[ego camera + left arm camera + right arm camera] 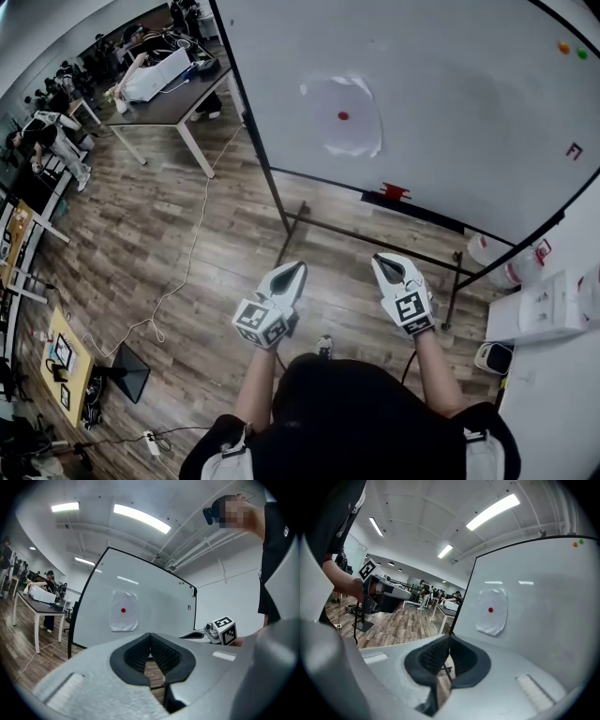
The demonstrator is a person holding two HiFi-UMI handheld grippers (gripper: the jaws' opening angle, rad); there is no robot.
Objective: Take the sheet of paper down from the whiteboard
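Far-left surface: a dark-topped surface on white legs, cluttered with gear, stands just left of the board's left edge.
Floor: the wood-plank floor lies open from that surface to the board's stand. A thin pale cable trails across it.
Left tool: the left tool has a smooth grey shell and ribbed black pads. Its jaws are pressed together with nothing between them, and it points at the board, well apart from it.
Whiteboard: the whiteboard is glossy white in a thin black frame, on a black metal stand.
Sheet of paper: the sheet of paper is white and slightly crumpled, with its lower edge curling. It hangs left of the board's middle, pinned by a round red magnet.
Right tool: the right tool is built the same. Its jaws are closed and empty, and it is held near the left tool with a gap between them.
Right edge: a boxy white cabinet stands below the board's right corner.
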